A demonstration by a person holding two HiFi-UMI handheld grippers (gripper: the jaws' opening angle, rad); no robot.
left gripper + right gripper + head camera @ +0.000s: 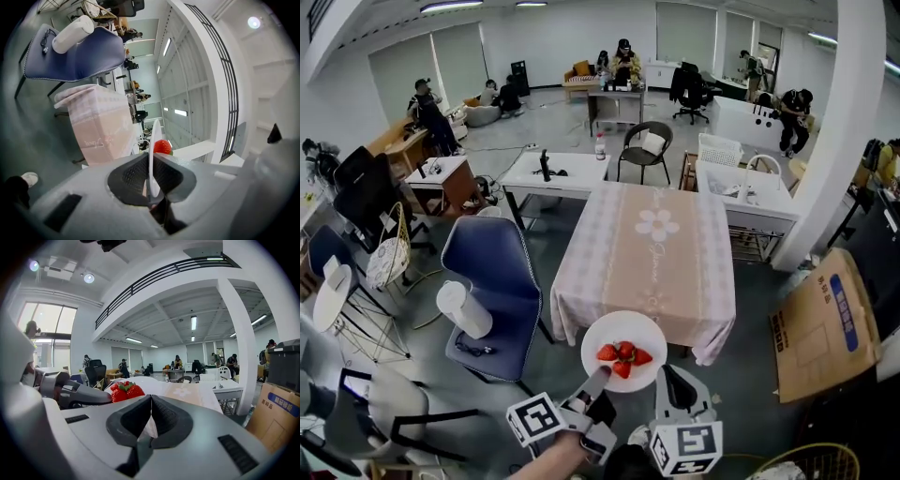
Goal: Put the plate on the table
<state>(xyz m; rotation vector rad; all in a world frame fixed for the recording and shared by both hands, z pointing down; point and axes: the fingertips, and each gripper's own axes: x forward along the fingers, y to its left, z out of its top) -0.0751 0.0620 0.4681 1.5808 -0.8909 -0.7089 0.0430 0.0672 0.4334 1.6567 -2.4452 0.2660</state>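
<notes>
Plate (604, 334) not yet set down: it hangs in the air at the near edge of the desk (675, 272), carrying strawberries (623, 357). The left tool (599, 377) is clamped tight on its near-left rim, and the right tool (667, 377) pinches the near-right rim. What remains, I judge, is carrying it farther over the cloth, lowering it and releasing both tools.
</notes>
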